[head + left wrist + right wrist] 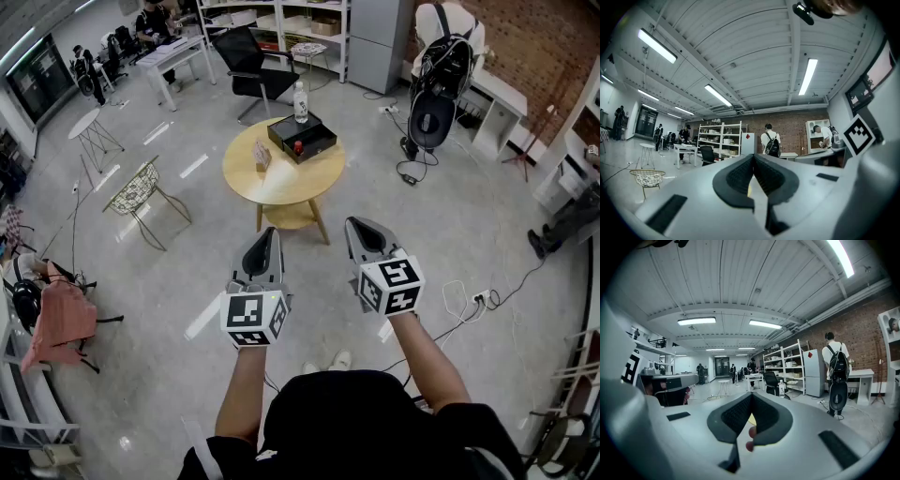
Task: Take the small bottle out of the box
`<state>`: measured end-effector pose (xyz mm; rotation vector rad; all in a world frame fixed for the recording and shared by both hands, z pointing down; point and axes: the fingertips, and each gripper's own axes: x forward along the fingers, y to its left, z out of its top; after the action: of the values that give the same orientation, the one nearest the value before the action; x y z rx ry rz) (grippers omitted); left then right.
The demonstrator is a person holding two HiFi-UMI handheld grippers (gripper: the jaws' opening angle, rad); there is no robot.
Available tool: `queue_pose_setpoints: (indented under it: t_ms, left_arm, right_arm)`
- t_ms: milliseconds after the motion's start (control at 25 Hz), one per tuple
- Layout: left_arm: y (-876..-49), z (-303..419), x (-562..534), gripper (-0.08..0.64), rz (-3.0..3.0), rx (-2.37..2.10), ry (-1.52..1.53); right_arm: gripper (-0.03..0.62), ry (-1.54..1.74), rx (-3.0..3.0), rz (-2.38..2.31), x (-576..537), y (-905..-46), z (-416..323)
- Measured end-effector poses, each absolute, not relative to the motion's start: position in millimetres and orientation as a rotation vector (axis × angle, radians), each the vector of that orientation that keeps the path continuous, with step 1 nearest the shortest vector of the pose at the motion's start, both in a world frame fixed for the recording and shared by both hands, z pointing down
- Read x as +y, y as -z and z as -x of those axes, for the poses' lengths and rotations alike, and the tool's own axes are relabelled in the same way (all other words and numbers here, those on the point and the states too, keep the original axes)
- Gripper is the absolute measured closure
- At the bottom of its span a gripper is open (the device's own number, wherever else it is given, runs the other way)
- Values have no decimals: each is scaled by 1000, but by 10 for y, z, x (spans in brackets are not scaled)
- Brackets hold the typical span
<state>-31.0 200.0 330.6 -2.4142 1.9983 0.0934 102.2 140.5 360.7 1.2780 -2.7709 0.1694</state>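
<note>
Both grippers are held low in the centre of the head view, side by side and apart from each other, pointing up the frame toward a round table (281,183). The left gripper (266,242) has its jaws clenched with nothing between them; in its own view the left gripper (753,161) shows the two dark pads meeting along one line. The right gripper (364,236) is likewise clenched and empty, and in its own view the right gripper (751,401) has its pads pressed together, with only a sliver of yellow and two small red spots showing through the gap below them. The table stands in the upper centre of the head view, well apart from both grippers. On its far side lies an open black box (302,137), and the small bottle (298,147), red on top, sits inside it. A tall clear bottle (300,101) stands just beyond the box, at the table's upper edge; it also appears right of centre in the right gripper view (781,388). A small tan thing (262,155) rests on the table left of the box. A black chair (246,58) stands above the table, a wire chair (139,187) to its left, and a person with a backpack (441,56) bends over a bench at upper right.
</note>
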Motion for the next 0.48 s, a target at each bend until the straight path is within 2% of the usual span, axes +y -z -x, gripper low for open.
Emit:
queue_pose_setpoints:
  t_ms: [480]
  left_arm:
    - [-3345, -43, 1809, 549, 2418, 2000, -86]
  right_arm:
    - [592, -212, -2799, -1221, 1232, -3654, -1263]
